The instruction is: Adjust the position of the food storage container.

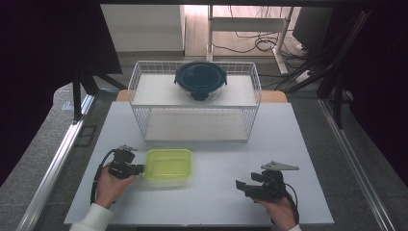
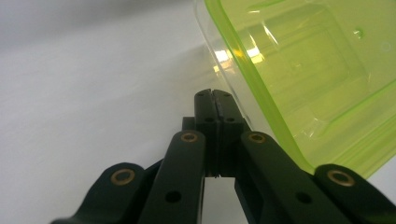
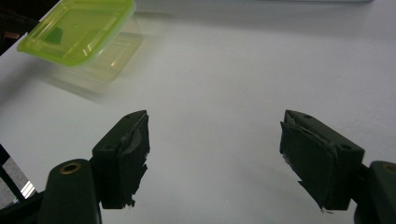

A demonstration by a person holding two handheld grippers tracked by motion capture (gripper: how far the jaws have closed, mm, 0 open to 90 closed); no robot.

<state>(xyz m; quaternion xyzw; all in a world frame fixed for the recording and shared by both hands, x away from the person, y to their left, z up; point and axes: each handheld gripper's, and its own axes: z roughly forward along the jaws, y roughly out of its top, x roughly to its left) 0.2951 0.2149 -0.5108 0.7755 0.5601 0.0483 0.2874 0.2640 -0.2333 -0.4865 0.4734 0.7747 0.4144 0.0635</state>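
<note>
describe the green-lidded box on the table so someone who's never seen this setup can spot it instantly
Start at the white wire rack at the back of the white table. In front of its left corner, beside the left gripper, is a clear rectangular container with a translucent lime-green lid. The other container, on the rack's top shelf, is round and dark-lidded.

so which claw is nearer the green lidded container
Left. The left claw is shut, right at the left edge of the green lidded container. The right claw sits open, well off to the container's right, apart from it.
</note>
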